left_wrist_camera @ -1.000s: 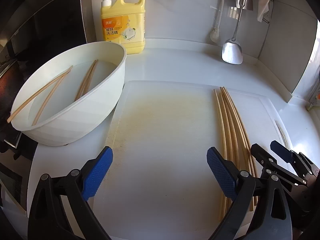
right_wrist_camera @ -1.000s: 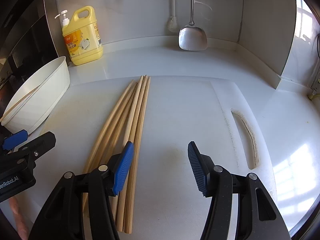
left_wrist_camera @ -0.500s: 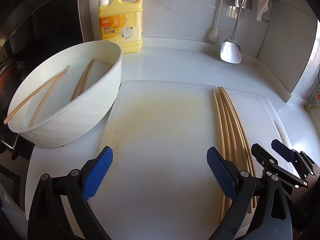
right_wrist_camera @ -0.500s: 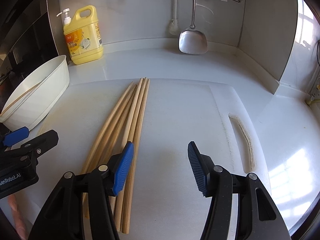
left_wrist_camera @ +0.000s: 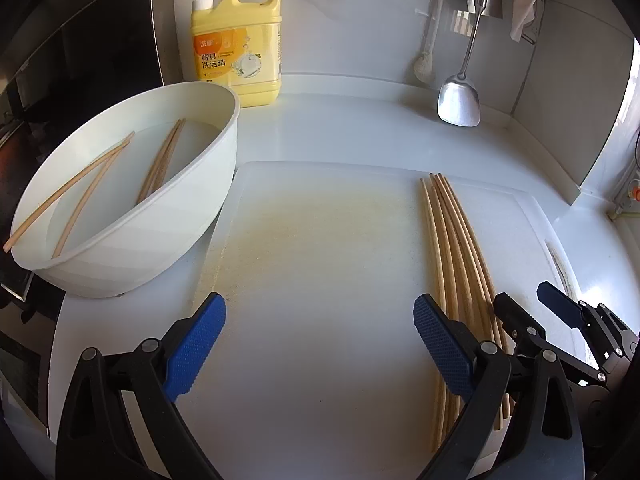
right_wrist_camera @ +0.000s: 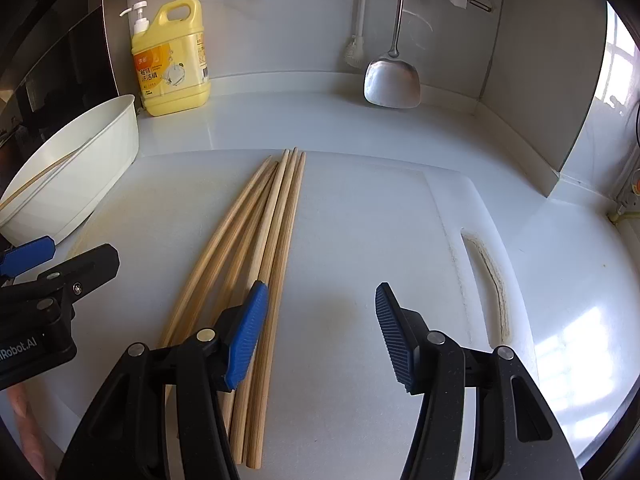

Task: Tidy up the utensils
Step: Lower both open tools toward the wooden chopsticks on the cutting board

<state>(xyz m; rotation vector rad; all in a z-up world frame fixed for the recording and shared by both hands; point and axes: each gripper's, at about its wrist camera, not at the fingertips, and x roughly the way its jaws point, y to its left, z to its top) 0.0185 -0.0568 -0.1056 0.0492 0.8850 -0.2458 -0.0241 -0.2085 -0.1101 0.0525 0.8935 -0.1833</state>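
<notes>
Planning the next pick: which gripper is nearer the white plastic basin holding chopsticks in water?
Left. The left gripper hovers over the cutting board just beside the white plastic basin; the right gripper sits farther away, beyond the chopstick bundle.

Tan chopsticks, white cutting board, yellow bottle

- Chopsticks: pale wood, matt, fine grain along their length
- Cutting board: white plastic, matt, finely scratched, yellowish staining toward its left side
- Bowl: white plastic, smooth, faint sheen
- Spatula: polished metal, mirror-bright blade
- Detergent bottle: glossy yellow plastic, white plastic pump, printed label
- Countertop: white, smooth, glossy, reflecting window light at its right edge
- Gripper pads: blue, ribbed, rubbery-looking; the gripper arms are matt black plastic with shiny metal rivets
</notes>
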